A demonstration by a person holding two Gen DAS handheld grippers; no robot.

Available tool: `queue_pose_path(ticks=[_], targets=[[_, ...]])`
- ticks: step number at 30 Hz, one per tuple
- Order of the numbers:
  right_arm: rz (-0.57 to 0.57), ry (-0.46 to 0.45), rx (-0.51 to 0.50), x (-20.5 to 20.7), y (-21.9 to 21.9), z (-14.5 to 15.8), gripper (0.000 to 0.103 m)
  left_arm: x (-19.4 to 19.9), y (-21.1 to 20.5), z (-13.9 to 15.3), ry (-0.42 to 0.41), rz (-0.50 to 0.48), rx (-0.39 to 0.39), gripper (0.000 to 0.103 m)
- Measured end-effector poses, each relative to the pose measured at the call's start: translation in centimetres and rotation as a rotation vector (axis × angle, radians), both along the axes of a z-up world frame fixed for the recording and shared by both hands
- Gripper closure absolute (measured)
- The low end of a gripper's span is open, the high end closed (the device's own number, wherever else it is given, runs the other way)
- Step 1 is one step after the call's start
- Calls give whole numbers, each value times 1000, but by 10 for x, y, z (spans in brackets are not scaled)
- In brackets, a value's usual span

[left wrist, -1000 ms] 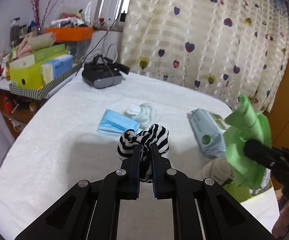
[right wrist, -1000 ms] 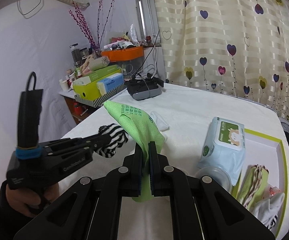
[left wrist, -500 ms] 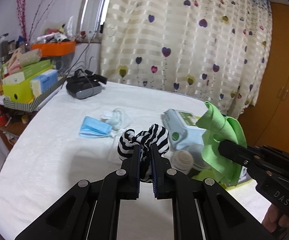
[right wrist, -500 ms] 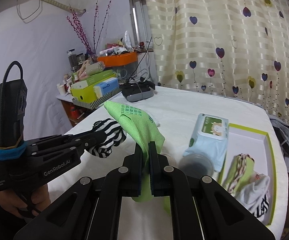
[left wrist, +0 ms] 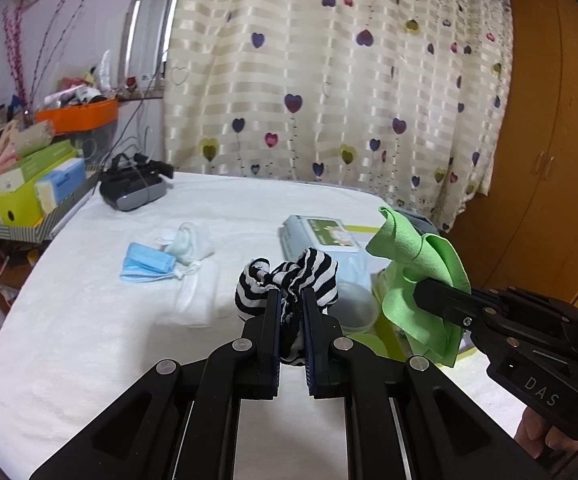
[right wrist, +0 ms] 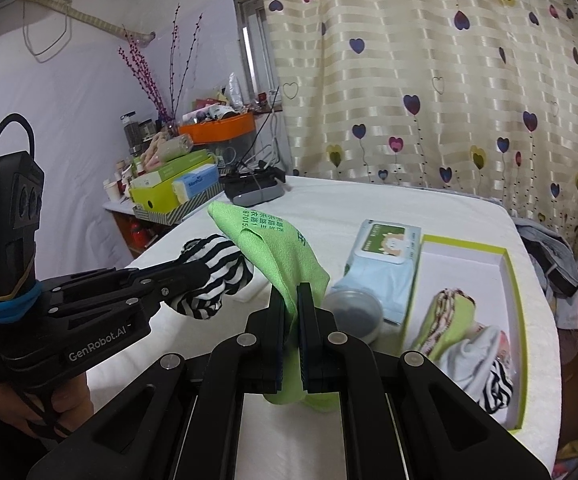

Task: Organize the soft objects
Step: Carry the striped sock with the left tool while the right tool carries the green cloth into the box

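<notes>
My left gripper is shut on a black-and-white striped sock and holds it above the white table; it also shows in the right wrist view. My right gripper is shut on a green cloth, held above the table next to the striped sock; the cloth also shows in the left wrist view. A white box with a green rim lies at the right and holds several folded soft items.
A wet-wipes pack and a round lidded container lie beside the box. A blue face mask and white cloths lie on the table's left. A dark headset and cluttered shelves stand at the far left.
Both grippers have moved right and up with their cloths still held. The green-rimmed box has come further into the right wrist view.
</notes>
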State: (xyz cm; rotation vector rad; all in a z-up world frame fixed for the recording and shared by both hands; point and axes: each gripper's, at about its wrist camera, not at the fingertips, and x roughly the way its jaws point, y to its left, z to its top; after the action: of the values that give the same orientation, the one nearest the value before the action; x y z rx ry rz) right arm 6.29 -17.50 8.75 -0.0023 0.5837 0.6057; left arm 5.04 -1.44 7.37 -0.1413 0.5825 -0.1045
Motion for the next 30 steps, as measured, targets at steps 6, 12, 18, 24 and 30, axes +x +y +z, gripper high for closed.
queue_pose_path(ticks=[6, 12, 18, 24, 30], targets=[[-33, 0, 13, -2, -21, -1, 97, 1, -22, 4, -6, -43, 11, 94], [-70, 6, 25, -1, -42, -4, 97, 5, -44, 6, -5, -87, 17, 94], [-99, 14, 30, 2, -58, -7, 97, 9, -68, 5, -1, -136, 25, 94], [-145, 27, 39, 3, -81, -13, 97, 13, -90, 2, 7, -183, 25, 94], [-208, 42, 42, 6, -107, -17, 97, 18, -109, -4, 23, -222, 19, 94]])
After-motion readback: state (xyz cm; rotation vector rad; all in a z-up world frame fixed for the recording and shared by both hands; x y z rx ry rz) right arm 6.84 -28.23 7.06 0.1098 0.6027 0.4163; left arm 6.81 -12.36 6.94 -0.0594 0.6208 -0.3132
